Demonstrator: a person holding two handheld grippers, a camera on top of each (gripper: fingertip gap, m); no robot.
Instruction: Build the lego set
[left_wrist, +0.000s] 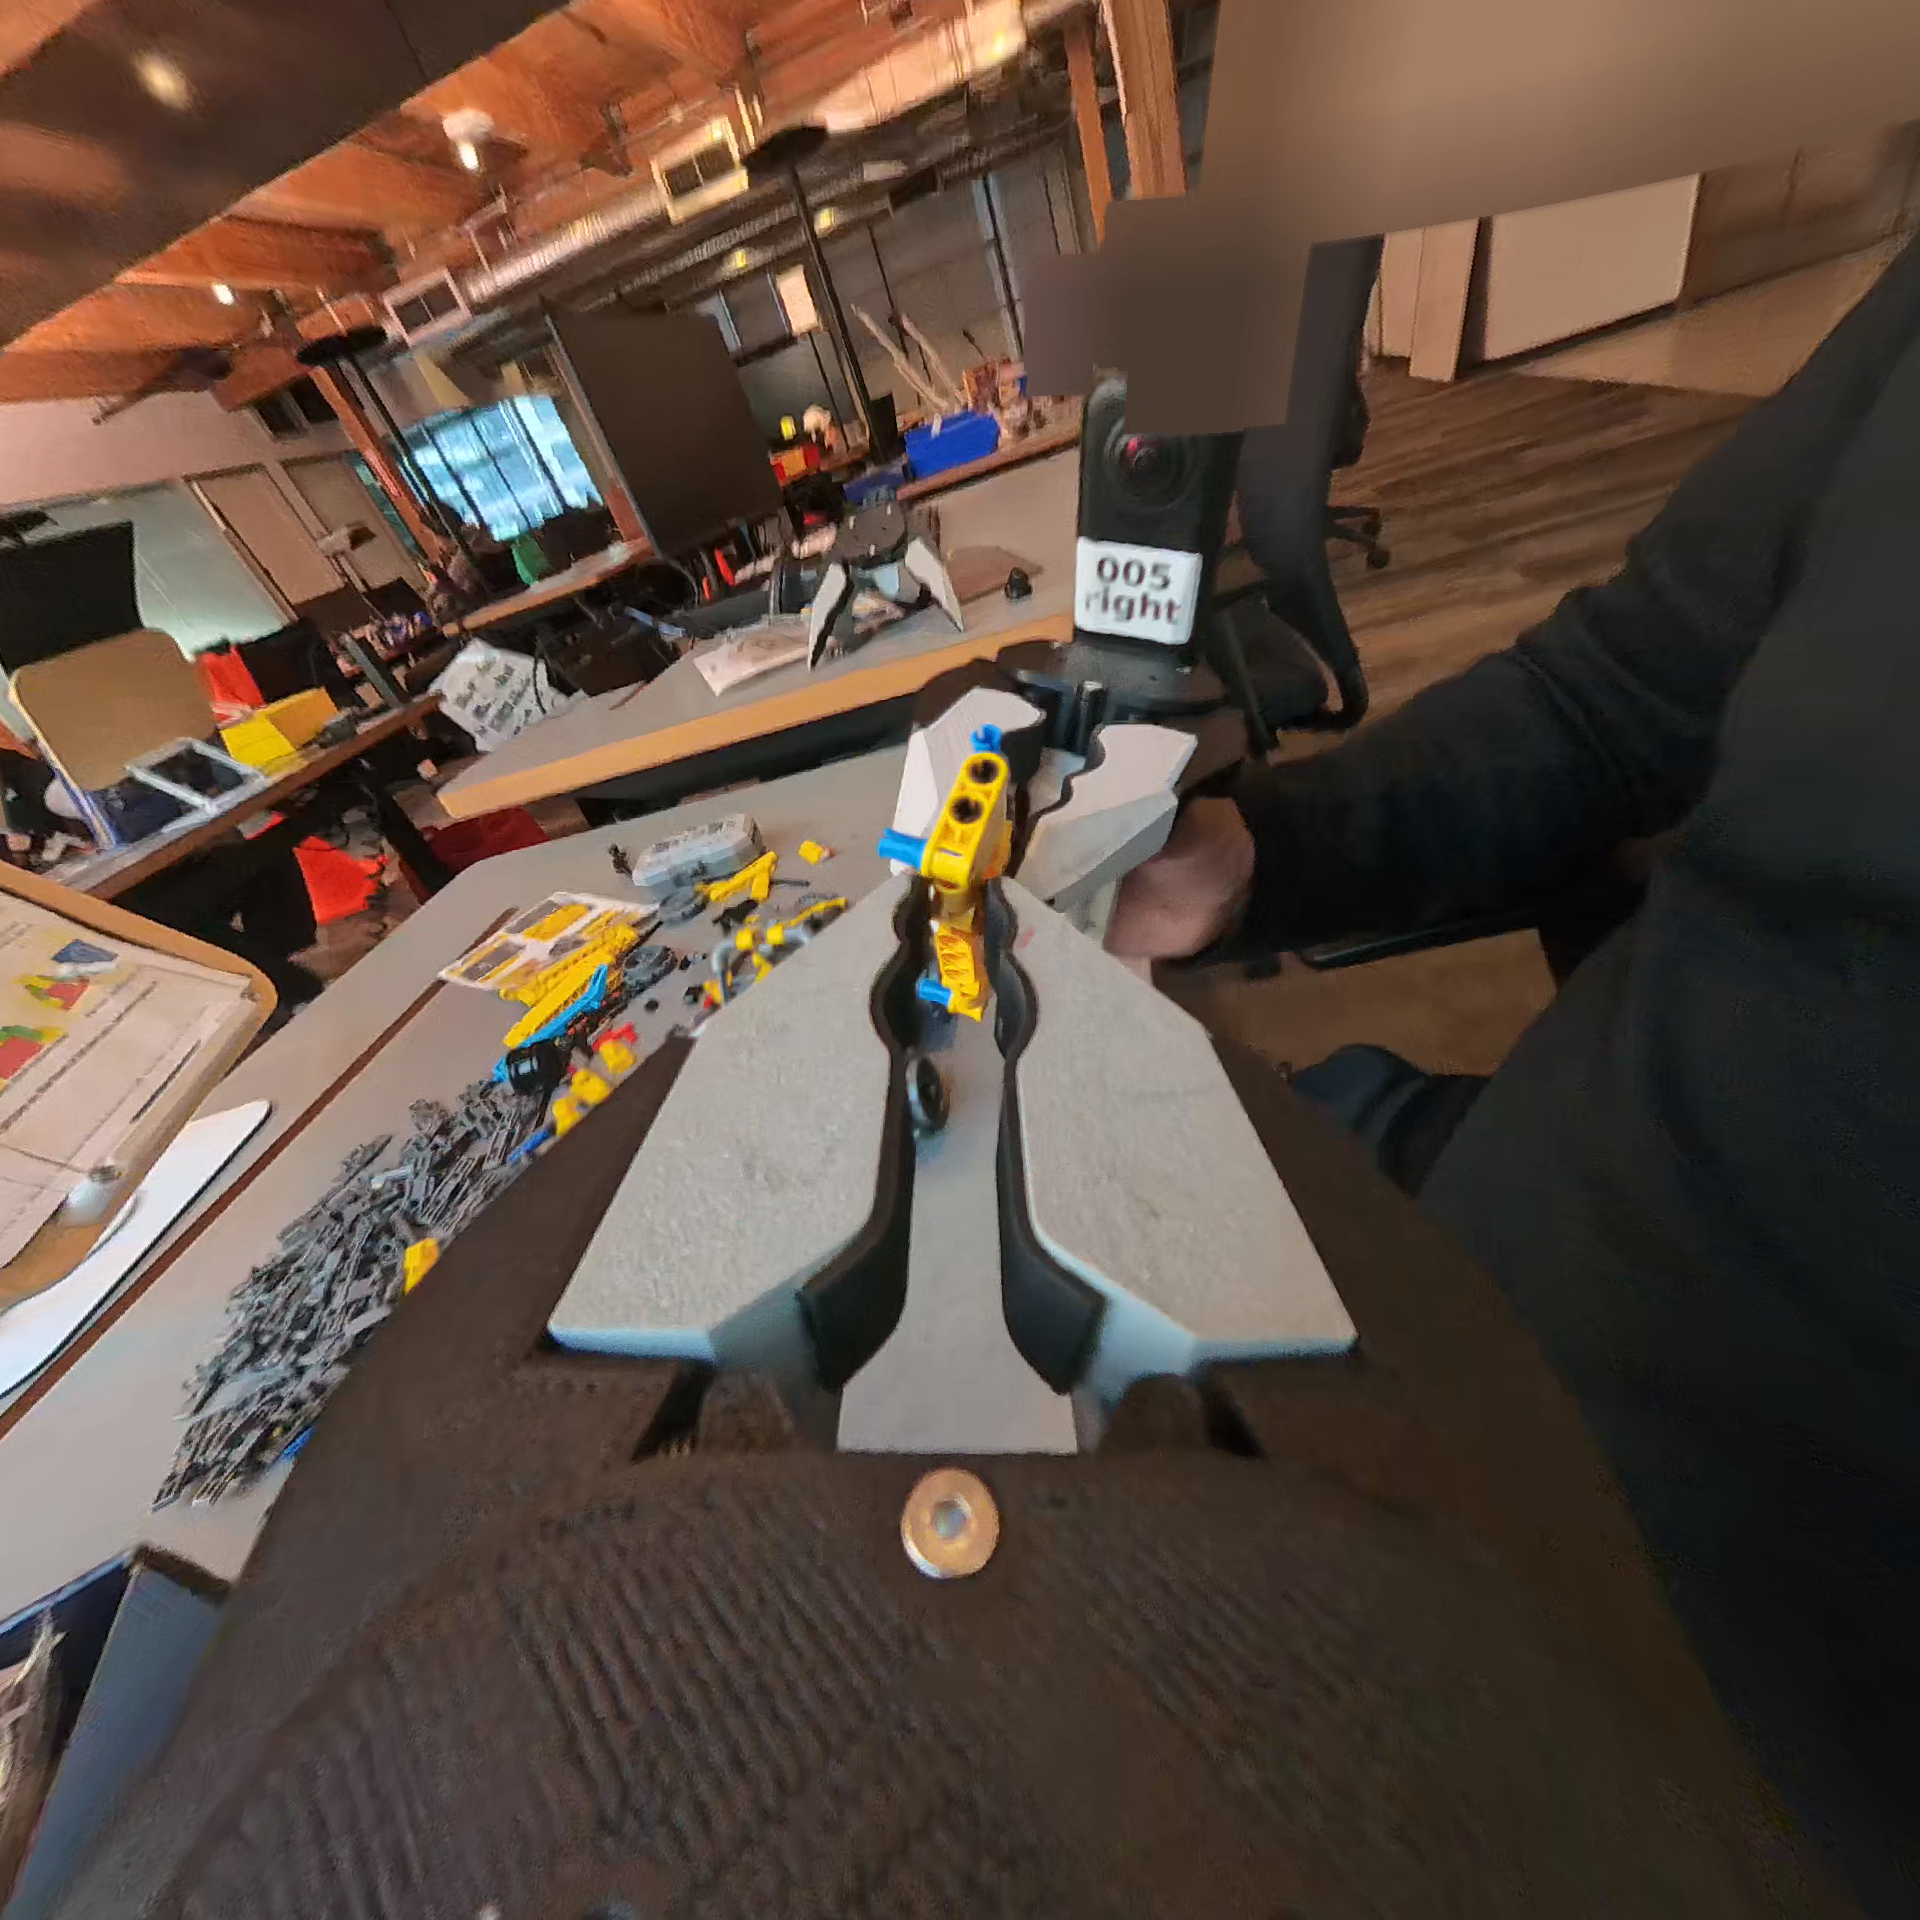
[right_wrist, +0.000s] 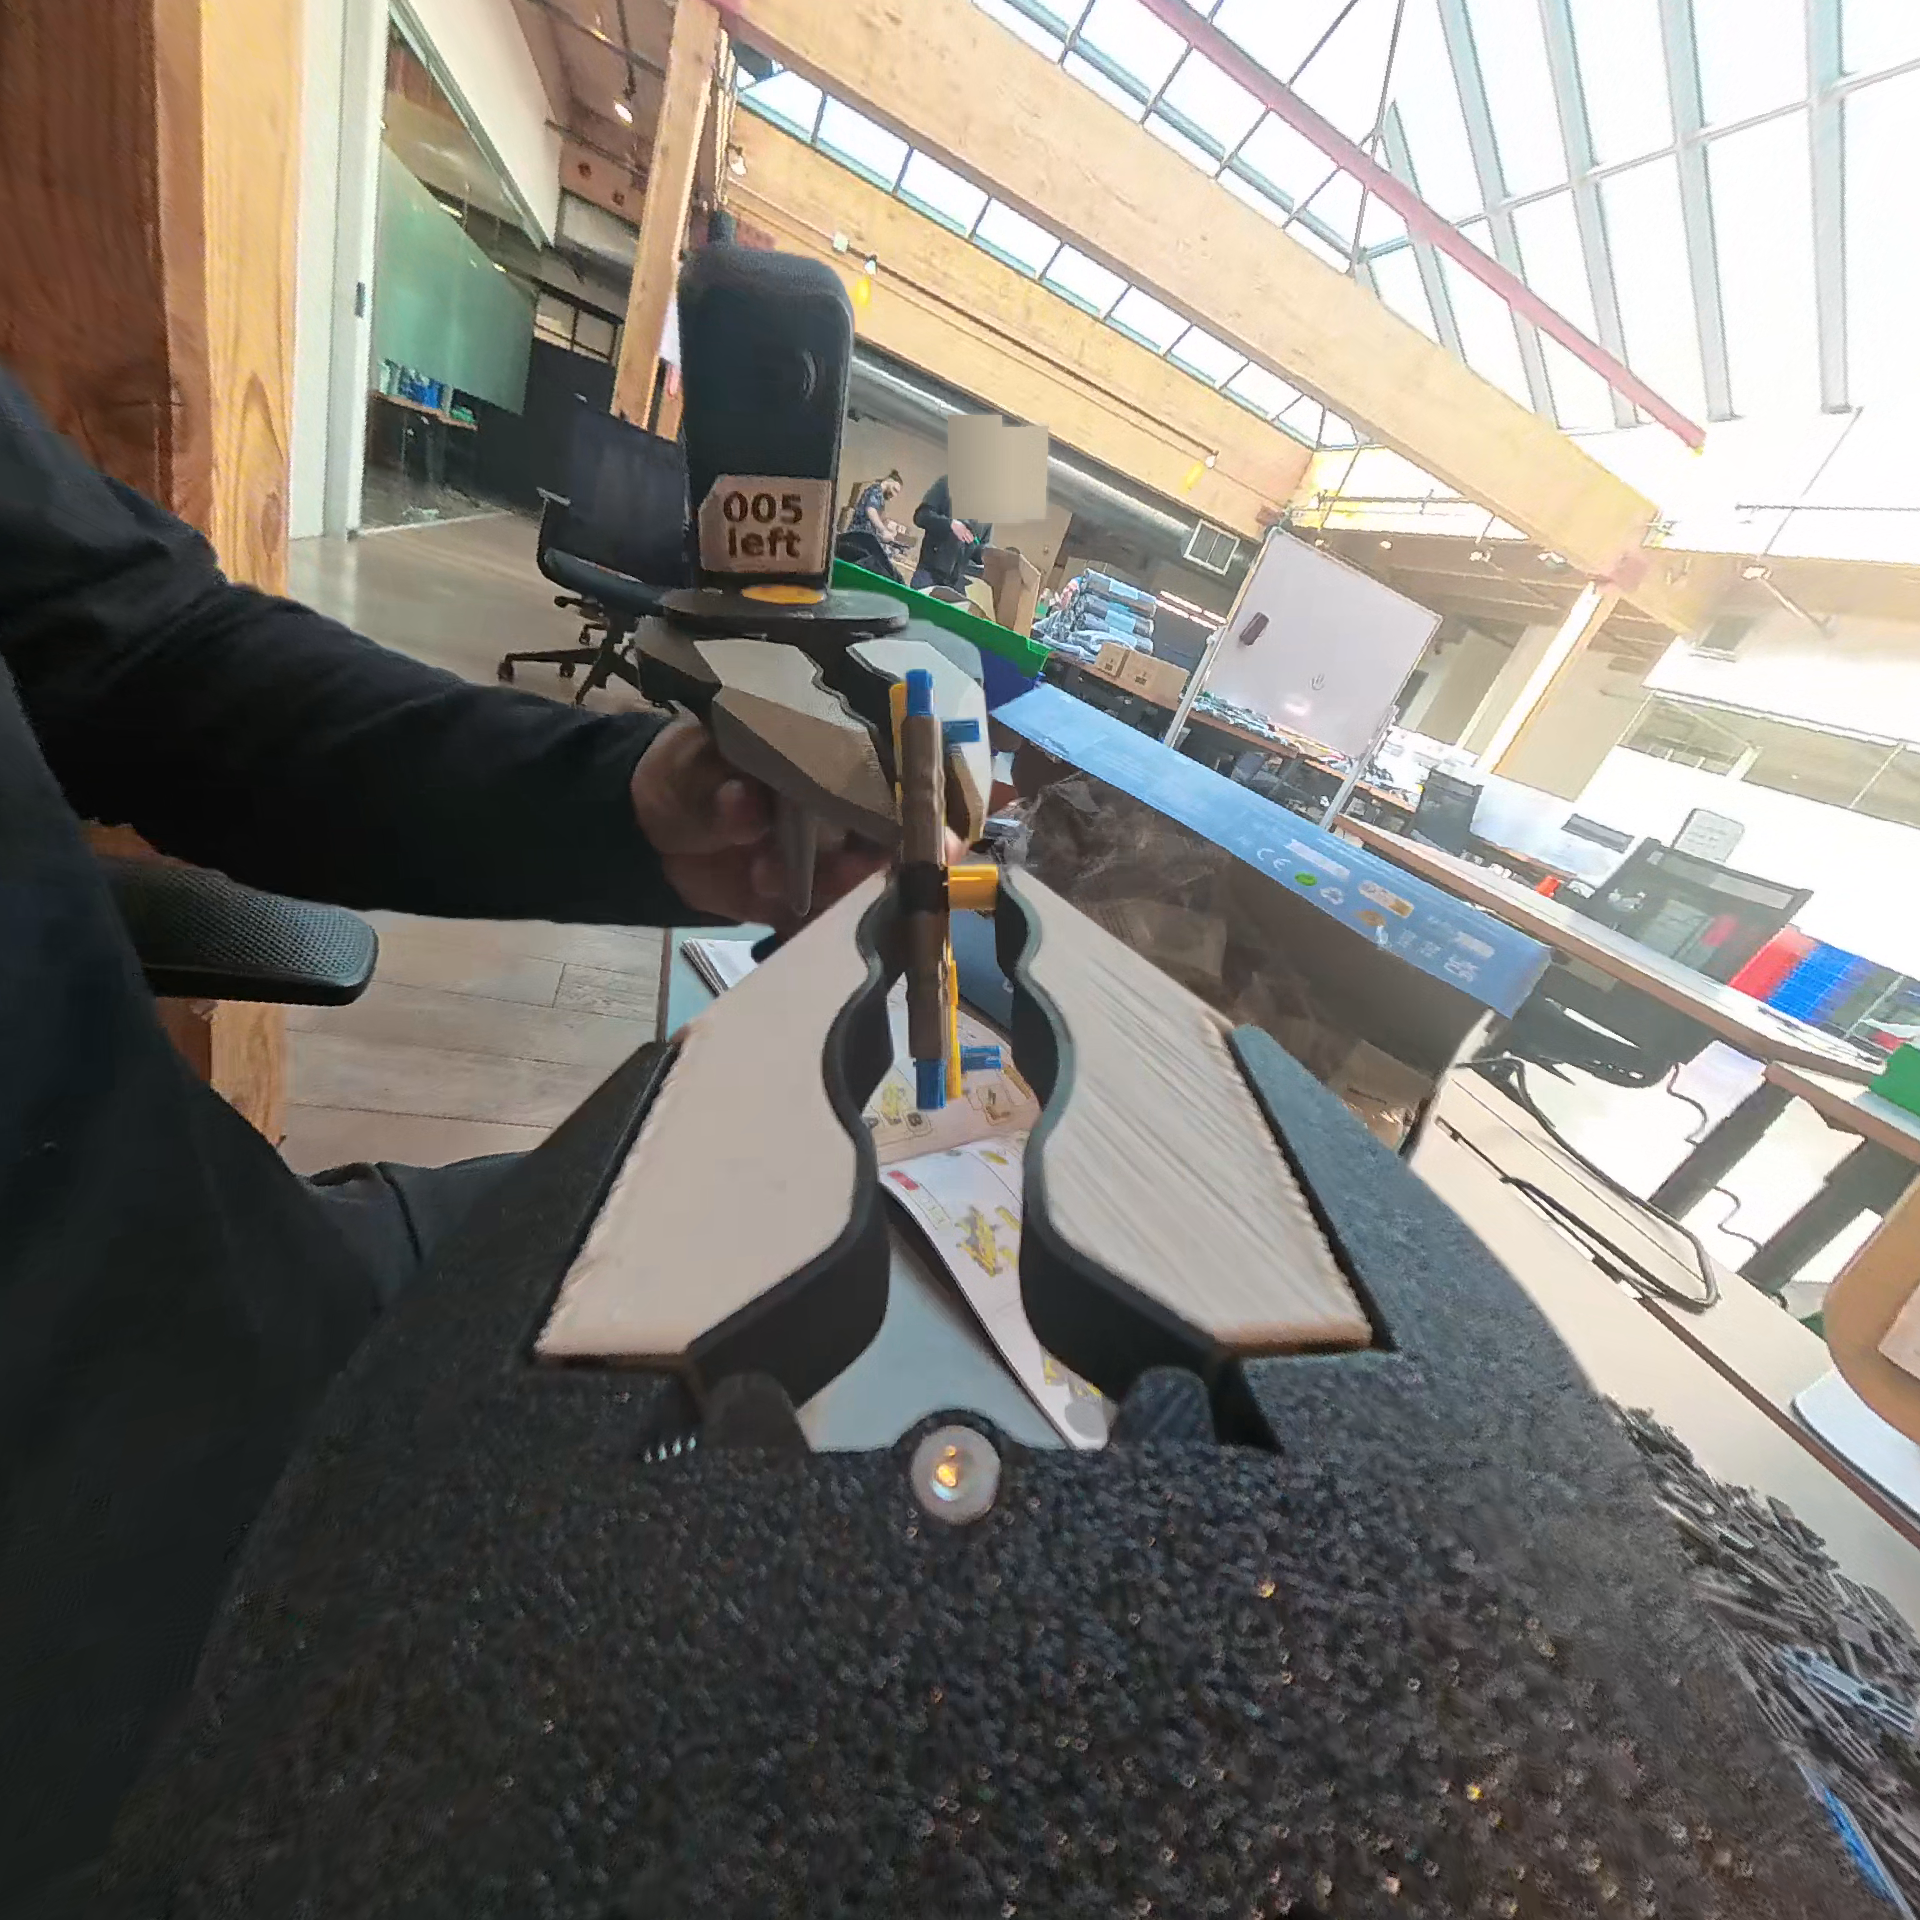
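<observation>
A yellow toy-brick beam assembly with blue pins (left_wrist: 971, 831) is held up in the air above the grey table (left_wrist: 208, 1382), between both grippers. My left gripper (left_wrist: 951, 904) is shut on its lower part. My right gripper (left_wrist: 1023, 800) faces it from beyond, held by a hand (left_wrist: 1174, 883), and grips the upper part. In the right wrist view my right gripper (right_wrist: 940, 894) is shut on the same assembly (right_wrist: 925, 790), which stands upright, and the left gripper (right_wrist: 904, 748) clamps it just behind. A small black ring (left_wrist: 925, 1091) shows between the left fingers.
A pile of grey parts (left_wrist: 343, 1278), loose yellow and blue pieces (left_wrist: 582, 997), a black wheel (left_wrist: 535, 1065), a sticker sheet (left_wrist: 540, 930) and a grey block (left_wrist: 696, 847) lie on the table. An open instruction booklet (right_wrist: 977, 1226) and a blue-topped box (right_wrist: 1278, 852) lie below the right gripper. My two grippers' fingertips are within a few centimetres of each other.
</observation>
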